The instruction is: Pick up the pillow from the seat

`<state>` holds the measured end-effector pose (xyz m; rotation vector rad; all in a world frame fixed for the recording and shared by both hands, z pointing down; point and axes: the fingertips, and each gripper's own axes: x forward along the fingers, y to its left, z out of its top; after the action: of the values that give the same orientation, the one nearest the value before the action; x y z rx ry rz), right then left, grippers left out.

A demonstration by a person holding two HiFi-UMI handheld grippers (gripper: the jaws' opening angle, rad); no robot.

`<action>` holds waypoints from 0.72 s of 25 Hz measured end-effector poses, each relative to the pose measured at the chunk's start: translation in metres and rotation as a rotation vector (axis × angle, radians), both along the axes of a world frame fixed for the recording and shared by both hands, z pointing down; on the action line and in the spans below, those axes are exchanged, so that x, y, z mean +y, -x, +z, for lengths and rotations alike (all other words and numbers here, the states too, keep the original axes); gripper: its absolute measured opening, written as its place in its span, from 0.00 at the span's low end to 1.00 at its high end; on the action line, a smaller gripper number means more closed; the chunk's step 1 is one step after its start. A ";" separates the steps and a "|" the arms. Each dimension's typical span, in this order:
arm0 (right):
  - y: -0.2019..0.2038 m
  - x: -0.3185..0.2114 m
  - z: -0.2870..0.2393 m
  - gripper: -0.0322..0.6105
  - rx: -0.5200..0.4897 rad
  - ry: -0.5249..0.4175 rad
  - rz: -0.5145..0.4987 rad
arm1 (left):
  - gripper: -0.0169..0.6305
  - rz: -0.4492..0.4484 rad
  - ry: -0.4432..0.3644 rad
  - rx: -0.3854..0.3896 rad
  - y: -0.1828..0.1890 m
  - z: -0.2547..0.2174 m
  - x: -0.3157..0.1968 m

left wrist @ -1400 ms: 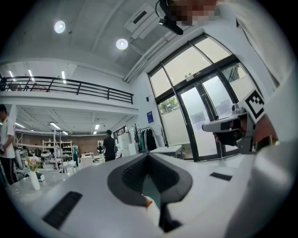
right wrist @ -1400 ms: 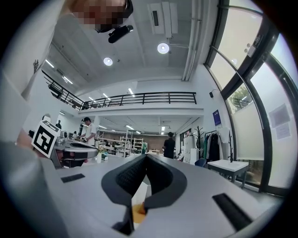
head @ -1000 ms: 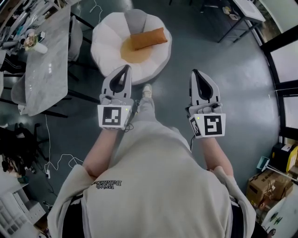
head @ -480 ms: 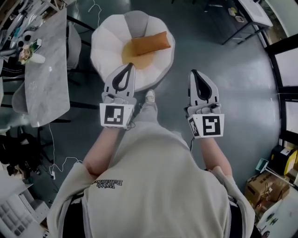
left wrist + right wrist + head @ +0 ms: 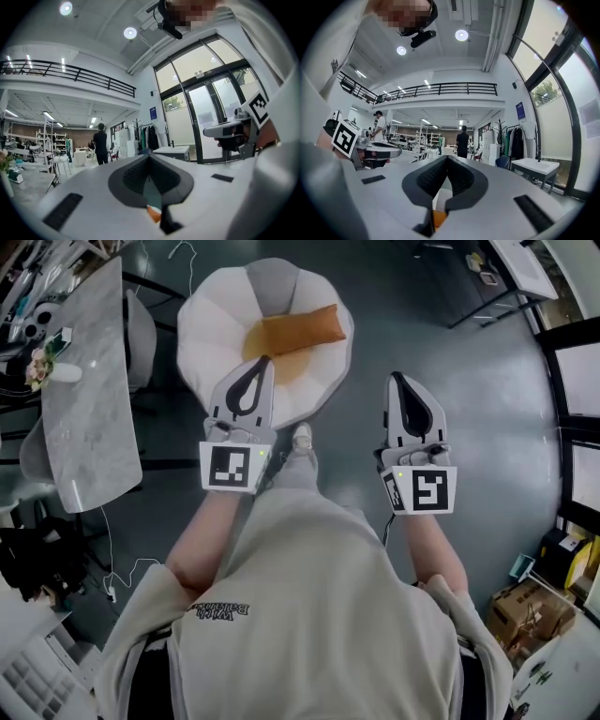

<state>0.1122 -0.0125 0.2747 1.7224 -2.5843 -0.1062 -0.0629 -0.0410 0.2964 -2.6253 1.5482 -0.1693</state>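
An orange oblong pillow (image 5: 300, 330) lies across the middle of a round white petal-shaped seat (image 5: 211, 324) at the top of the head view. It rests on the seat's orange centre pad. My left gripper (image 5: 264, 362) is shut, and its tip hangs over the seat's front part, just short of the pillow. My right gripper (image 5: 394, 379) is shut too and empty, held over the grey floor to the right of the seat. In the left gripper view the left gripper (image 5: 149, 157) points level into the room, and in the right gripper view so does the right gripper (image 5: 446, 158).
A grey marble table (image 5: 84, 399) and a chair (image 5: 141, 329) stand left of the seat. The person's shoe (image 5: 302, 435) is just before the seat. Cardboard boxes (image 5: 530, 610) sit at lower right, a desk (image 5: 516, 263) at upper right. People stand far off in the hall.
The seat and pillow have drawn nearer and sit lower in the head view. The left gripper's tip now overlaps the seat. Both grippers stay shut.
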 end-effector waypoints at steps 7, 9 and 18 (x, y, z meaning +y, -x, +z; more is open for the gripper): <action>0.016 -0.056 -0.002 0.06 0.025 0.000 0.009 | 0.04 0.006 0.000 0.009 0.018 0.008 -0.051; 0.022 -0.074 -0.005 0.06 0.035 -0.006 -0.001 | 0.04 0.004 -0.012 0.008 0.022 0.006 -0.067; 0.064 -0.125 -0.022 0.06 0.054 -0.061 -0.096 | 0.04 -0.030 -0.032 0.024 0.052 -0.008 -0.114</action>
<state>0.0481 -0.1373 0.2523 1.5898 -2.6513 -0.2331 -0.1145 -0.1551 0.2884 -2.5906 1.5846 -0.1140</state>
